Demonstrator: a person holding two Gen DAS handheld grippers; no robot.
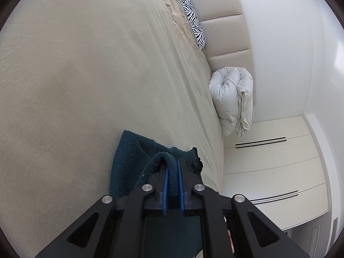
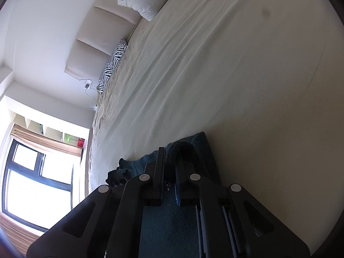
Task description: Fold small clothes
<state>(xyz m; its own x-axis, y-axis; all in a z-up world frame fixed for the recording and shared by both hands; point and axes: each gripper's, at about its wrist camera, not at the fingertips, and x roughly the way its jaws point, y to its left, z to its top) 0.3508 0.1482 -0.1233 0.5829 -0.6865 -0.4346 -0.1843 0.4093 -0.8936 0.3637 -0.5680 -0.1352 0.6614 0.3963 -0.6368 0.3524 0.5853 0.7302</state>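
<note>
Mid-fold, judging by the setup. Left gripper (image 1: pixel 172 167) pinching a rolled edge of the dark teal knit (image 1: pixel 126 159); right gripper (image 2: pixel 171 161) clamped on another edge of the same knit (image 2: pixel 193 142). Both pairs of jaws pressed nearly together w/ fabric between. Knit lying partly on the beige bed sheet (image 1: pixel 86 75), near the bed's edge, rest hanging under the grippers. Next, prob.: carry both held edges across together, keep them level & even, lay flat on the sheet, then let go.
</note>
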